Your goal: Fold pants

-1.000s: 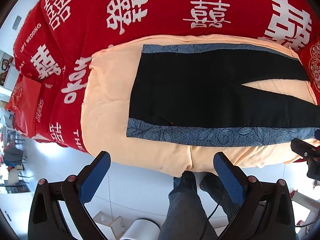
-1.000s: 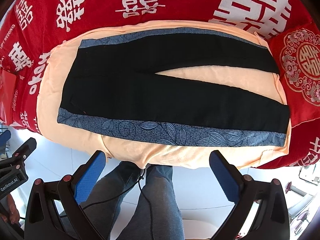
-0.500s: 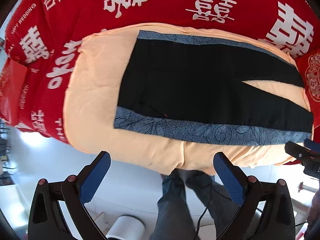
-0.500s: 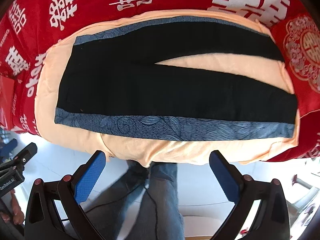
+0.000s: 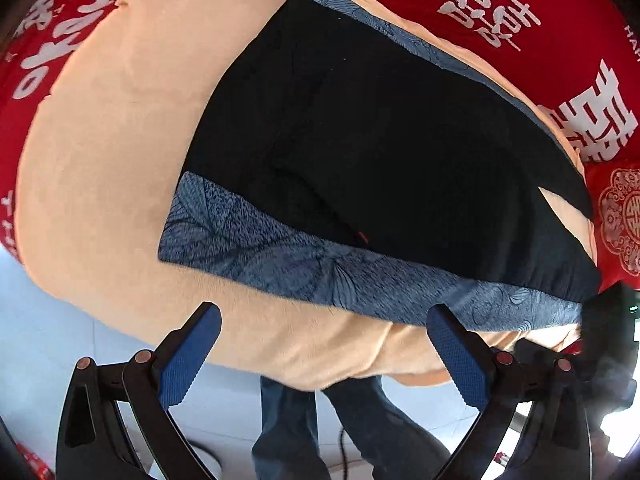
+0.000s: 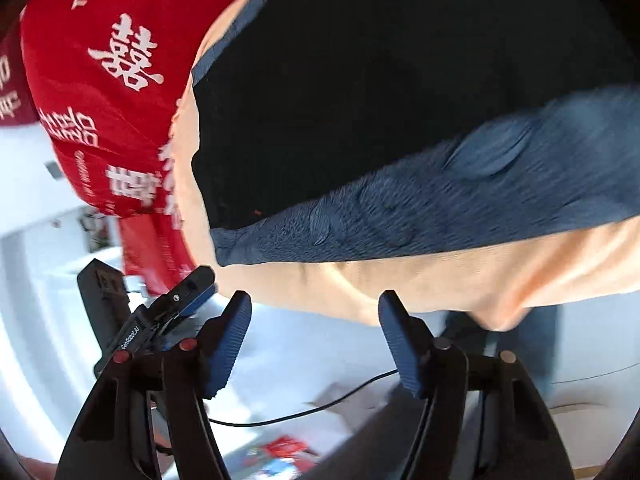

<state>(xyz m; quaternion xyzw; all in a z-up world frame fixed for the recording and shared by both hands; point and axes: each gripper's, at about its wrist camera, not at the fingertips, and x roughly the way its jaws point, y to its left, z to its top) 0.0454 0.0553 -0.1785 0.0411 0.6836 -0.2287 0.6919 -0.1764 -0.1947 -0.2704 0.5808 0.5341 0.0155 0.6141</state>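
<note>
The black pants (image 5: 380, 152) lie flat on a peach blanket (image 5: 120, 140), waist to the left, with a blue leaf-patterned stripe (image 5: 320, 268) along the near side. My left gripper (image 5: 324, 320) hangs open over the blanket's near edge, just below that stripe, holding nothing. In the right wrist view, the same stripe (image 6: 440, 200) runs tilted above my right gripper (image 6: 316, 308). Its jaws are closing with nothing between them, in front of the blanket's hanging edge (image 6: 400, 280). The left gripper (image 6: 192, 284) shows to its left.
A red cover with white characters (image 5: 520, 12) spreads under the blanket. A red embroidered cushion (image 5: 624, 220) lies at the right. A person's legs in jeans (image 5: 288, 432) stand on the white floor (image 5: 80, 320) by the bed, and a black cable (image 6: 320, 404) trails there.
Both grippers have dropped close to the near edge of the bed. The right gripper has tilted and rolled, and its jaws have narrowed. The pants have not moved.
</note>
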